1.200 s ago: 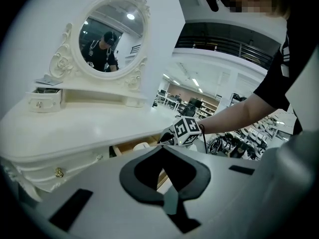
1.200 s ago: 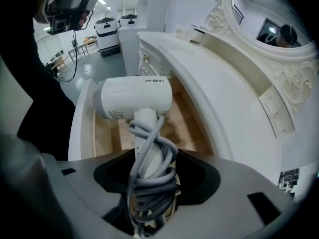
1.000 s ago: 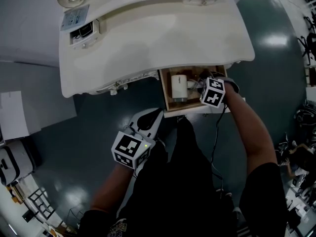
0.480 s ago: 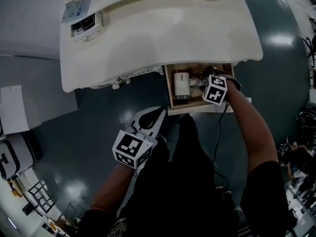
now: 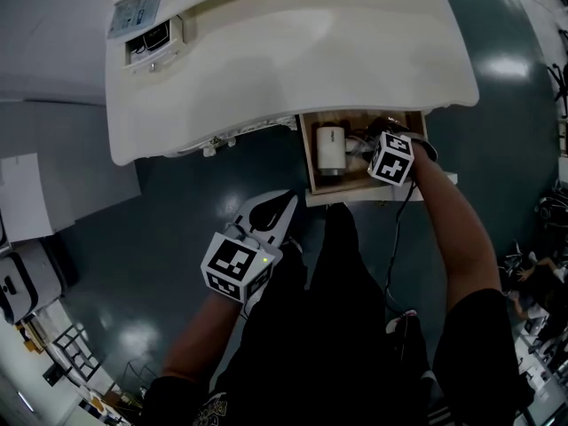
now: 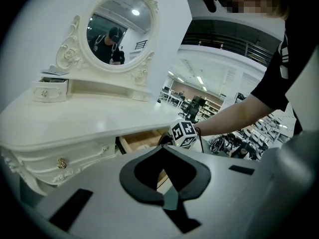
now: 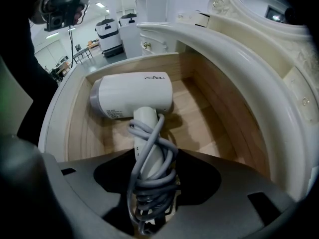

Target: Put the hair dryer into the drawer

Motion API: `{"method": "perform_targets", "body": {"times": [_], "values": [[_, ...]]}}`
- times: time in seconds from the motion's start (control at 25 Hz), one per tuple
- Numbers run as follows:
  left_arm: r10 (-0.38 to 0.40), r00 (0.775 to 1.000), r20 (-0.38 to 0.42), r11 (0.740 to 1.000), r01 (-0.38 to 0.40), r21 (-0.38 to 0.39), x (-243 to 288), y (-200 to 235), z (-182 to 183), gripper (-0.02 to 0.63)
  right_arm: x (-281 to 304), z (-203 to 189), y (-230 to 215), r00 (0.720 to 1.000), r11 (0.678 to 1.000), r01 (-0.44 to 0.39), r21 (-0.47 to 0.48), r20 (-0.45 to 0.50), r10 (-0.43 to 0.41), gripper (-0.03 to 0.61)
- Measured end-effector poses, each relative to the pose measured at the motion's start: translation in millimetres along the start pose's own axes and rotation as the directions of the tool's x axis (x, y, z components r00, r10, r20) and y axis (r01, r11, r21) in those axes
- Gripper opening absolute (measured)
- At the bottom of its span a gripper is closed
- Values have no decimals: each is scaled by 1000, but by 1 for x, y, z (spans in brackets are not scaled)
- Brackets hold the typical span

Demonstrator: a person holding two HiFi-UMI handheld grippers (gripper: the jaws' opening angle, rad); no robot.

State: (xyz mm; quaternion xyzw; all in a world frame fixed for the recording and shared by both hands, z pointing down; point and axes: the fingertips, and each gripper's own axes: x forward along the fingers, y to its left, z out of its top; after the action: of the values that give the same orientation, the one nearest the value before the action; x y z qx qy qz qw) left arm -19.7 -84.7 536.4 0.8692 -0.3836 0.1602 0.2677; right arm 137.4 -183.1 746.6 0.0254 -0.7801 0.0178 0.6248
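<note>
Clamping the hair dryer [image 7: 132, 94] by its handle inside the drawer [image 7: 219, 108] with the right gripper [image 7: 149, 173], the left gripper [image 6: 164, 153] clenched empty nearer.

Drawer [image 5: 312, 162] stood pulled out from under the near right edge of the dressing table [image 5: 284, 60]. Hair dryer [image 7: 132, 96] lay in the drawer, body to the left, handle between the jaws of my right gripper [image 7: 152, 183] at the drawer's right. My left gripper [image 5: 286, 204] hung nearer and to the left, over the floor [image 5: 177, 238], well apart from the drawer. Mirror [image 6: 117, 31] stood on the table's far side.
</note>
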Motion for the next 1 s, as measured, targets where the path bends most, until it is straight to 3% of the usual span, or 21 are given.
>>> {"method": "perform_targets", "body": {"times": [0.56, 0.76, 1.0], "values": [[20, 1000, 2, 1000, -20, 4, -11, 10, 1, 3, 9, 0, -7, 998, 999, 43, -29, -35, -44, 259], [34, 999, 18, 999, -34, 2, -24, 10, 9, 3, -7, 3, -8, 996, 996, 83, 14, -19, -83, 259], [17, 998, 60, 999, -19, 37, -46, 6, 21, 3, -55, 6, -13, 982, 977, 184, 106, 14, -186, 259]]}}
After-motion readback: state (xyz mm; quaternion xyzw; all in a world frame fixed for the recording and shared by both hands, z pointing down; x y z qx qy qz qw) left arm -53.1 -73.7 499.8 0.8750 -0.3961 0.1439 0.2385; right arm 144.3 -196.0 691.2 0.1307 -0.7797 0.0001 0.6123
